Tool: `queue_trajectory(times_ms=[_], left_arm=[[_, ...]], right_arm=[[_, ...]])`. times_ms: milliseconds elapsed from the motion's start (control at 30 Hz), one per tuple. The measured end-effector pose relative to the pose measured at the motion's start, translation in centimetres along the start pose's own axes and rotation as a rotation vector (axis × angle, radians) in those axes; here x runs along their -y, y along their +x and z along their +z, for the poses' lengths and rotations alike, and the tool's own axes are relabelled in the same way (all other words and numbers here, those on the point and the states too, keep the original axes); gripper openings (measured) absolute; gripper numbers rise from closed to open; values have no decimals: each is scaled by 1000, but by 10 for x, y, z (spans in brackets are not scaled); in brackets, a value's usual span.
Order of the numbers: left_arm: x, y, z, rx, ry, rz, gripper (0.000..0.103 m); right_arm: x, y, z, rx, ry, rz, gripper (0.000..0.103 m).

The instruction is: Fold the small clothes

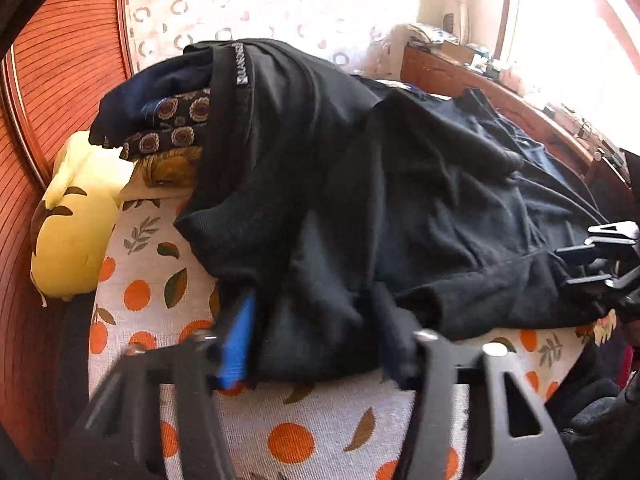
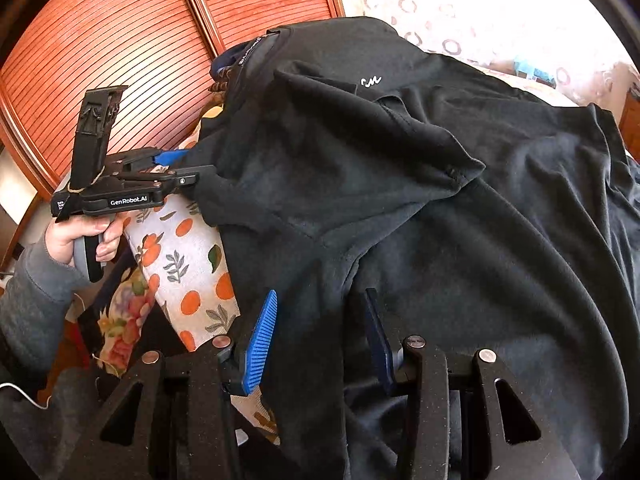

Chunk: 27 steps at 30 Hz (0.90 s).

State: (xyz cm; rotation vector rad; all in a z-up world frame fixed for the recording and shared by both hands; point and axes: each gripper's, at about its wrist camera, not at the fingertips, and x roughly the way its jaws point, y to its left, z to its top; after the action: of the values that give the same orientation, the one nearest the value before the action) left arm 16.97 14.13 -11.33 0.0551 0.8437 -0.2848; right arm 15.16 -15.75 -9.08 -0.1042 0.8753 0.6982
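A black T-shirt (image 1: 400,208) lies rumpled across the orange-print bed cover (image 1: 304,420), its collar draped over a pile of clothes. It fills the right wrist view (image 2: 440,200), with a small white logo (image 2: 371,81). My left gripper (image 1: 316,344) stands with jaws apart around a fold of the shirt's near edge; it also shows in the right wrist view (image 2: 188,168) at the shirt's sleeve edge. My right gripper (image 2: 320,340) has jaws apart with the shirt's hem lying between the blue pads (image 2: 260,344); it also shows in the left wrist view (image 1: 592,264).
A pile of dark and patterned clothes (image 1: 160,116) and a yellow pillow (image 1: 76,232) sit at the bed's head. Red-brown slatted doors (image 2: 120,48) stand behind. A wooden desk (image 1: 500,92) with clutter runs along the bright window side.
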Motion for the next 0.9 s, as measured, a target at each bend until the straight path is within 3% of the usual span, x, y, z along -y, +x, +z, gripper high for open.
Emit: queue_trajectory(times_ms=[33,67,333,567,633,700,767,800,900], left_arm=[[3,-3,0,5,18,4,23],[6,-7,0,13,36,23,11],[-2,-80,-18,103,44,55,8],[-16,-74,-41,64,-48,50,9],[-17,-74,-42,55,-74,68,22],[-16,-76,-39,69,-79,116,53],[-13,-82,-36,107,-73,122,65],[-12,-84,-33,119,-70,125,80],[-9,-84,-19,141,-71,142,86]], right_arm=[[-4,0,-1,-4,-2,5,9],[-4,-2,-2,0,-3,20,4],[-32,-35,-16,4,-29,207,3],[-42,-25,-23,-25,-58,116,3],[-48,-27,-20,-19,-66,99,5],[-50,-34,-18,0,-84,68,10],[-56,-47,-17,30,-98,47,15],[-55,-54,-16,44,-102,36,19],[-54,-66,-8,89,-115,3,36]])
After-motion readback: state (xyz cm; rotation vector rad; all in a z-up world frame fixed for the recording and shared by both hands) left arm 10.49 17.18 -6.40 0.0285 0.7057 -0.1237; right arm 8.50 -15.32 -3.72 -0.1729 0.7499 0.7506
